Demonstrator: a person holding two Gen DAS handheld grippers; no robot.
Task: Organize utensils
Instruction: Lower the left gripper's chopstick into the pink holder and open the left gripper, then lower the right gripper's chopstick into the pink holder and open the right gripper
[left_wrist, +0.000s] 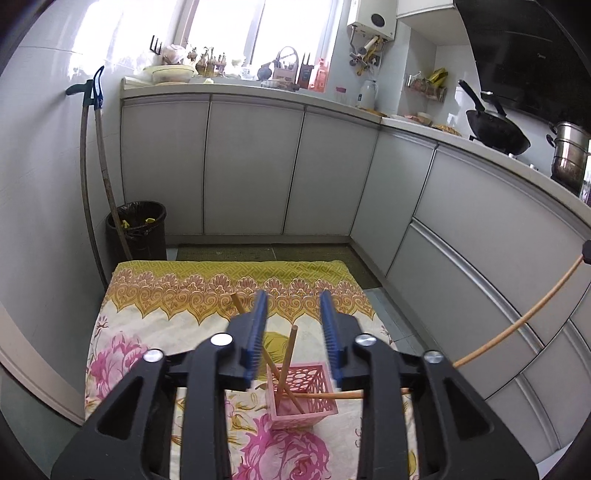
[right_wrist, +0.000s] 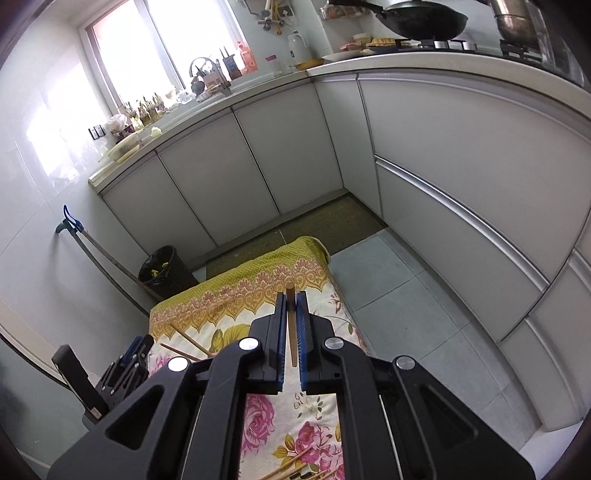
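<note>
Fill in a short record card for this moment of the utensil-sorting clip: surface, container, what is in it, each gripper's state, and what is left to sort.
surface: floral cloth over a low table
container: pink perforated holder, upright on the cloth
contents: two chopsticks leaning inside it
left gripper: open, empty, above the holder
right gripper: shut on one chopstick
left to sort: loose chopsticks lying on the cloth near the right gripper
</note>
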